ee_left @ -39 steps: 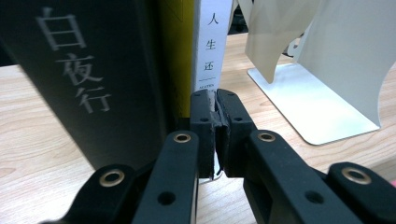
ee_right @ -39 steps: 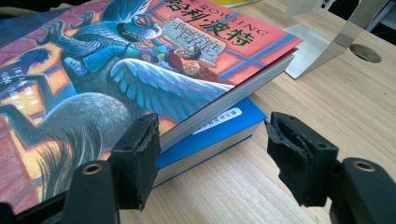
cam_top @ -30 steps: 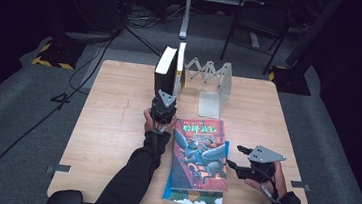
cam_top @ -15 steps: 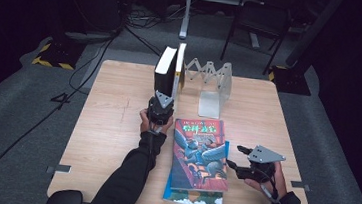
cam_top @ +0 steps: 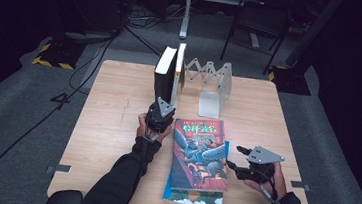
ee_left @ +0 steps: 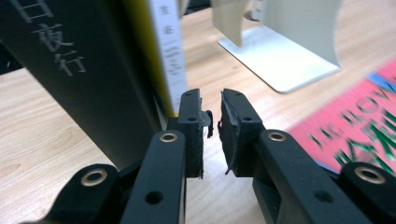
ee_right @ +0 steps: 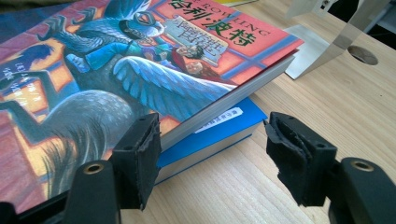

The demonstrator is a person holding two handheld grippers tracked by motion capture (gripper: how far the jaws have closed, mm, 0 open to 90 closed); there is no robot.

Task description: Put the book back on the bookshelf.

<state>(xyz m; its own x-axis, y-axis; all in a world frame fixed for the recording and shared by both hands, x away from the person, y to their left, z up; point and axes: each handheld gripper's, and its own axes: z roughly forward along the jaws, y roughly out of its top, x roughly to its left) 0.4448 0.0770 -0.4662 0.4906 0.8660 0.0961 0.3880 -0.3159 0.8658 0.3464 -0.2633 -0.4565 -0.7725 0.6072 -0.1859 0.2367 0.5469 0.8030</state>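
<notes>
1. Left gripper (ee_left: 212, 128) has just been opening, a narrow gap with nothing between, beside the two upright books (cam_top: 169, 75) at the folding rack (cam_top: 210, 82)
2. Right gripper (ee_right: 212, 156), jaws apart and empty, faces the stacked books (cam_top: 199, 156) lying flat; those likely remain

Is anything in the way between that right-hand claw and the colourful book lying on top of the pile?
Nothing visible. The right gripper sits open right at the corner of the colourful book, one pad already over its cover; only bare table lies beside it.
</notes>
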